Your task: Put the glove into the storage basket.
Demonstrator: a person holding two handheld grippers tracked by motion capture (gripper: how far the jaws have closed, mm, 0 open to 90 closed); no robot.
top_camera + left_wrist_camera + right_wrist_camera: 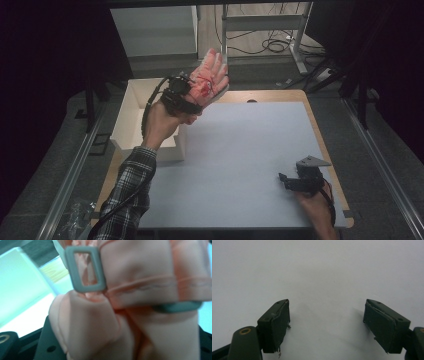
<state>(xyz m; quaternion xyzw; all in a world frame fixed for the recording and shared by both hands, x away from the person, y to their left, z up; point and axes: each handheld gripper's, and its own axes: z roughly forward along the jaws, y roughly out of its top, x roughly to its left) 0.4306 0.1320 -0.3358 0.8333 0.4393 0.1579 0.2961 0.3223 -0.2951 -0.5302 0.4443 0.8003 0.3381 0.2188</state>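
Note:
A pale pink hand-shaped thing [212, 75] with red marks on its palm is held up in the air above the back left of the table. My left gripper [187, 95] is shut on its wrist end. In the left gripper view the pink thing [140, 277] sits very close, soft and folded, with a grey rectangular buckle [85, 268] on it, and it hides the jaws. My right gripper [292, 181] rests low over the grey mat at the front right. It stands open, and its jaws [327, 317] hold nothing over the bare mat.
A white open box [131, 107] stands at the table's back left, under and beside the raised left hand. A grey mat [240, 150] covers most of the wooden table. Desk legs and cables [272, 45] lie on the floor beyond the far edge.

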